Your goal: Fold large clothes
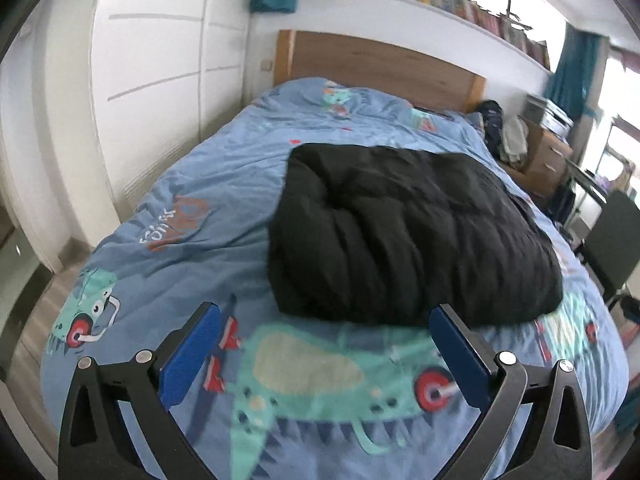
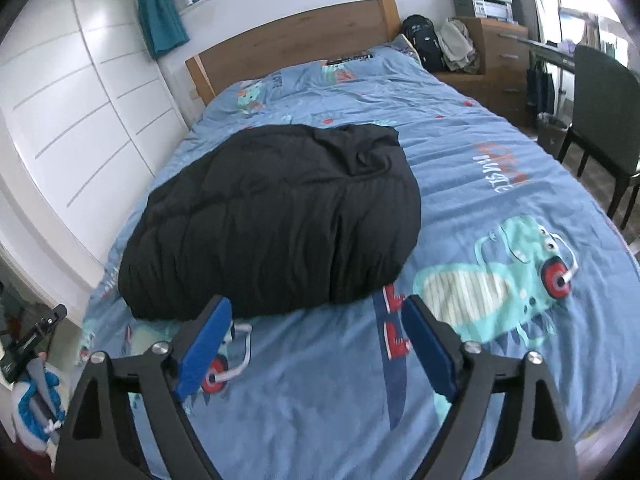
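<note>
Currently I hold left tongs (image 1: 324, 324) and right tongs (image 2: 316, 316) spread wide, empty, above bed (image 2: 460, 152); black jacket (image 2: 276, 212) lies bundled.

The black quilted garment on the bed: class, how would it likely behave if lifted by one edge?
The black quilted garment would probably sag and unfold, since it lies in soft, rumpled puffs. Its padded bulk suggests it is light for its size. Its faintly shiny fabric may slip between open fingers.

Blue dinosaur-print bed (image 1: 192, 216) (image 2: 480, 152) under a folded black padded coat (image 1: 400, 232) (image 2: 272, 216)
</note>
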The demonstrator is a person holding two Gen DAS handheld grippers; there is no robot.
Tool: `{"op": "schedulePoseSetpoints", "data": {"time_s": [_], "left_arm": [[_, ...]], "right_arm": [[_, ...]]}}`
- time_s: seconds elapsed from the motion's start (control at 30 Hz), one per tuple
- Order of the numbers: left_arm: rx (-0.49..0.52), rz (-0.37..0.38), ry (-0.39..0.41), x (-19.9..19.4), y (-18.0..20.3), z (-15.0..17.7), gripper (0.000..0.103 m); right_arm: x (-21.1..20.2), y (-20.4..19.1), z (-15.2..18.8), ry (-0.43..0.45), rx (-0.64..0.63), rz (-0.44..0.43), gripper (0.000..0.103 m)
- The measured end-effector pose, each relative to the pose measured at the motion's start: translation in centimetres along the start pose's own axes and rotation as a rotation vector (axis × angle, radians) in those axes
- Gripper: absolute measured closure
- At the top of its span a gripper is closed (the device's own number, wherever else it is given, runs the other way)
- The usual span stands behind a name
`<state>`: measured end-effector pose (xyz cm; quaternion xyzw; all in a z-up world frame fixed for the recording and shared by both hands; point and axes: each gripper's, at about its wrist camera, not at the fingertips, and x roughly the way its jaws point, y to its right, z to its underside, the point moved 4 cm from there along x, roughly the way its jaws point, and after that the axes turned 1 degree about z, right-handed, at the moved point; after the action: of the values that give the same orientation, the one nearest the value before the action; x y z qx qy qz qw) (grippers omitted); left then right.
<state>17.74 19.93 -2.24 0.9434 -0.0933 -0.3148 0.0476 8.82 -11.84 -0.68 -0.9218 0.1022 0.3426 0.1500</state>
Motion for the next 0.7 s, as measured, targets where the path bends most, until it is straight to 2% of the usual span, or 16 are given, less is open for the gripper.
{"op": "schedulePoseSetpoints", "data": {"time_s": [0.3,0.53,0.7], "left_arm": [[0.079,0.045,0.072,-5.2,6.0,4.1,0.001],[0.102,-0.024,0.107,-7.3,7.2,6.1,0.001],[0.103,-0.043,0.117,-7.7,7.4,6.8,0.001]], "right_arm": [[-3.0,-3.9,5.0,0.053,-0.085,0.055,0.008],[-4.1,-5.3,7.5,0.067,-0.124,0.056,0.007],[-4.2,-5.0,8.5,0.07,-0.108,0.059,0.007]]}}
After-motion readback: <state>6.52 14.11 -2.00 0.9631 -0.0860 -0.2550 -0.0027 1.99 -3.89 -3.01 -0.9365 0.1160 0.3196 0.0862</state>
